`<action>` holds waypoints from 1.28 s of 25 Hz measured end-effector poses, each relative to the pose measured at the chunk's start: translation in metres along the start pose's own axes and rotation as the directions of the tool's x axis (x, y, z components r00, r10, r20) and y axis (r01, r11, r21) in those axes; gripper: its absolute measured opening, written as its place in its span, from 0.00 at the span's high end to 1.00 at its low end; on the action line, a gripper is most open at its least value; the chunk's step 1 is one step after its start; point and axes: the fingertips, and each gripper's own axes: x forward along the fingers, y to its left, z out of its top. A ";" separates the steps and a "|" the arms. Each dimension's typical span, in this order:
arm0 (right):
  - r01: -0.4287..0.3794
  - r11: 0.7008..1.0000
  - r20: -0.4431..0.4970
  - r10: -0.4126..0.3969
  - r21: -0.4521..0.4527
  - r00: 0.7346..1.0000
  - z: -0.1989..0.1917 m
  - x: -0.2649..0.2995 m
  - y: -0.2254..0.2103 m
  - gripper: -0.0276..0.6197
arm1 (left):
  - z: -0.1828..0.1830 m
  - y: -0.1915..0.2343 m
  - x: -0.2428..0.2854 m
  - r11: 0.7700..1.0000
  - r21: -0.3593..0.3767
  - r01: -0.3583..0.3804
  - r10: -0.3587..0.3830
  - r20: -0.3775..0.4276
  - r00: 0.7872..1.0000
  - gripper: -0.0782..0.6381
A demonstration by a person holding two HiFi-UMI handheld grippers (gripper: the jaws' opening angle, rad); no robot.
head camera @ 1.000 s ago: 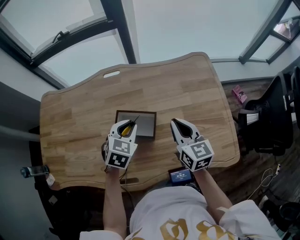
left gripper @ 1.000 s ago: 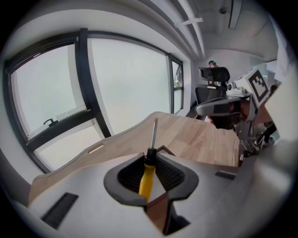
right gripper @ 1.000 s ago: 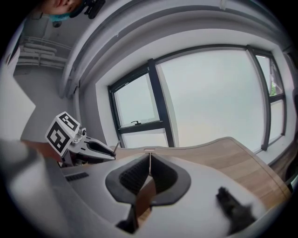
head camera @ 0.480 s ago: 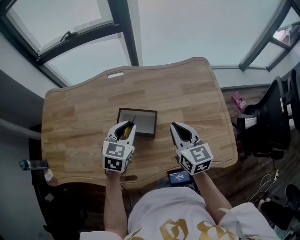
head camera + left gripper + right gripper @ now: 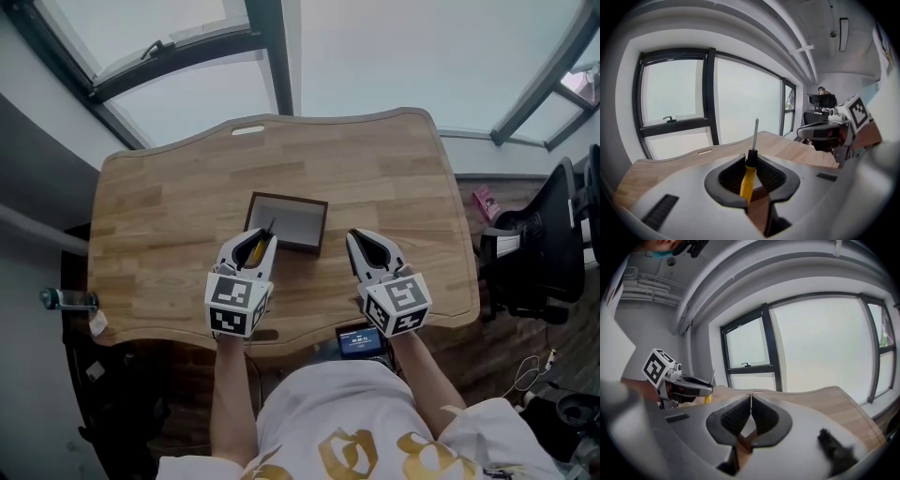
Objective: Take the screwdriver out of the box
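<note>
A yellow-handled screwdriver [image 5: 749, 176] with a black collar and a thin metal shaft stands between the pads of my left gripper [image 5: 751, 161], which is shut on its handle. In the head view that left gripper [image 5: 251, 246] hangs over the near left corner of the dark open box [image 5: 292, 221], and the screwdriver [image 5: 258, 246] points up and away, its shaft over the box. My right gripper [image 5: 367, 246] is just right of the box, above the table; its tips meet with nothing between them. The right gripper [image 5: 750, 401] appears the same in its own view.
The box sits near the middle of a wooden table [image 5: 169, 216] with a curved edge and a handle slot [image 5: 248, 130] at the far side. A small screen [image 5: 358, 341] sits at the near edge. A black chair [image 5: 544, 253] stands to the right, windows beyond.
My left gripper has risen and come a little back towards me with the screwdriver, rolling slightly. The right gripper has also lifted a little. The head view has shifted.
</note>
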 end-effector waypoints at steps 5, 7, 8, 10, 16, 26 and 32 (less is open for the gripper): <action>0.002 1.000 0.003 -0.002 -0.016 1.000 0.002 -0.001 0.005 0.91 | 0.002 0.001 -0.013 0.999 -0.029 -0.023 0.024 0.036 0.999 0.78; 0.005 1.000 0.002 -0.005 -0.019 1.000 0.002 -0.002 0.006 0.91 | 0.003 0.001 -0.014 0.999 -0.034 -0.028 0.030 0.047 0.998 0.78; 0.008 1.000 0.002 -0.008 -0.020 1.000 0.002 -0.003 0.005 0.91 | 0.004 0.001 -0.015 0.999 -0.036 -0.031 0.033 0.053 0.998 0.78; 0.016 1.000 0.000 -0.016 -0.021 1.000 0.002 -0.004 0.004 0.91 | 0.007 0.001 -0.015 0.999 -0.041 -0.035 0.038 0.064 0.997 0.78; 0.038 0.999 0.012 -0.038 -0.031 0.999 0.007 -0.005 -0.002 0.91 | 0.008 0.004 -0.012 0.998 -0.048 -0.042 0.045 0.068 0.997 0.78; 0.050 0.999 0.013 -0.050 -0.020 0.999 0.002 -0.002 -0.015 0.91 | 0.003 0.003 -0.002 0.998 -0.047 -0.040 0.043 0.054 0.998 0.78; 0.064 0.998 0.009 -0.064 -0.012 0.998 -0.001 -0.008 -0.021 0.91 | 0.001 -0.002 0.003 0.998 -0.051 -0.029 0.031 0.045 0.999 0.78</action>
